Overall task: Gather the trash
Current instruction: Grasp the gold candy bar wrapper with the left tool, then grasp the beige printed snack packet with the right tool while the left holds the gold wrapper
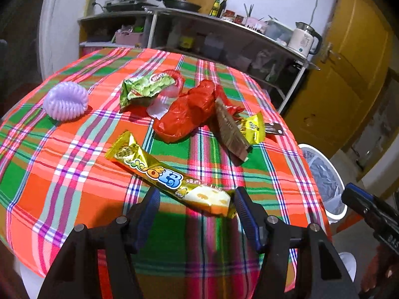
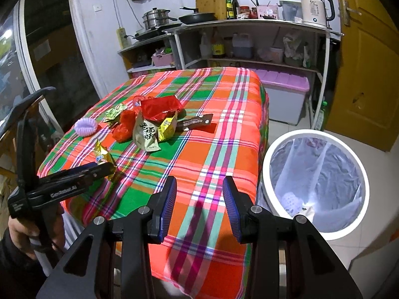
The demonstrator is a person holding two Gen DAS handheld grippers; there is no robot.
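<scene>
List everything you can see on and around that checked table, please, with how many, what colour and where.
Gold wrapper: one, gold and white, nearest table edge, between the left gripper's fingers.
Red plastic bag: one, red, mid-table.
Green snack packet: one, green, behind the red bag.
Brown packet: one, brown, right of the red bag.
Small yellow packet: one, yellow, beside the brown one.
Lilac ribbed object: one, lilac, left side of the table.
Tablecloth: one, orange, green and pink check.
Bin: one, white with a clear liner, on the floor beside the table.
Kettle: one, white, on the shelf.
Left gripper: open, over the gold wrapper.
Right gripper: open, holding nothing.
</scene>
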